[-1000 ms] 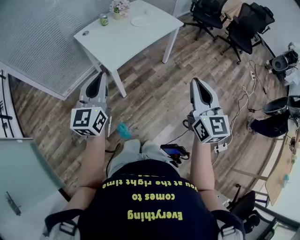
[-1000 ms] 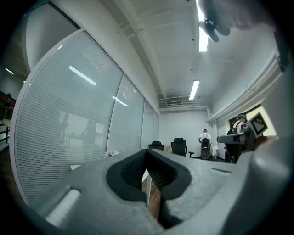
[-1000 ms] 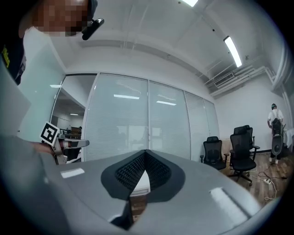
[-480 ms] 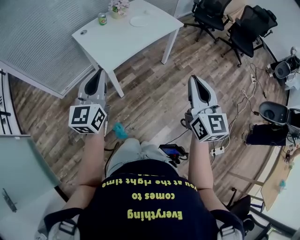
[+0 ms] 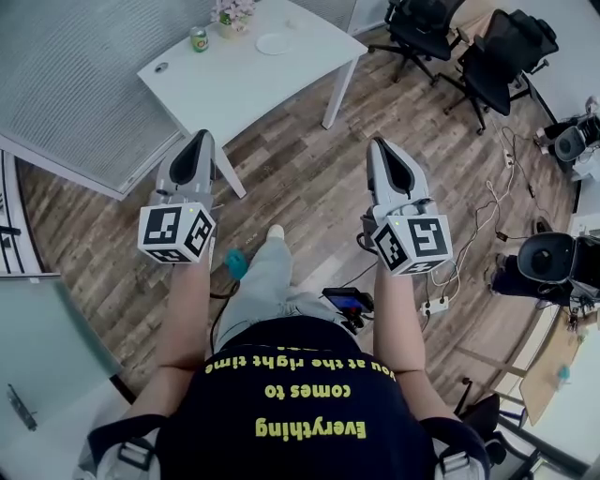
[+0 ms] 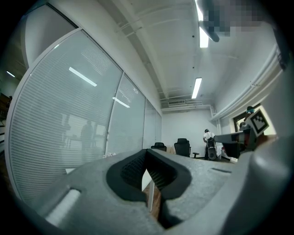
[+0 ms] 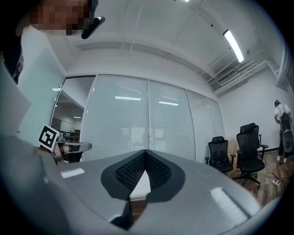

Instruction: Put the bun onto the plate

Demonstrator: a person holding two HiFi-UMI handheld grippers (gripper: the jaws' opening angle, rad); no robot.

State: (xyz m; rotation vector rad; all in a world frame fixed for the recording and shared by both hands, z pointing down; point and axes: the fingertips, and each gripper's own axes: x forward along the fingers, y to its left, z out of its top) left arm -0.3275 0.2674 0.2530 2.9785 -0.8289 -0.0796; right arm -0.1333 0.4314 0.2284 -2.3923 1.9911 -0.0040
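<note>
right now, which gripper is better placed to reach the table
Left, probably: the left gripper sits by the table's near corner, while the right gripper is over floor off to its side. Both are shut and empty; the plate lies at the far edge.

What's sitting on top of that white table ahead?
On the white table: a white plate, a green can, a pot of flowers and a small dark disc. Its far corner runs out of frame, and whether anything lies on the plate is too small to tell.

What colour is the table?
The table is white, and it shows best in the head view.
</note>
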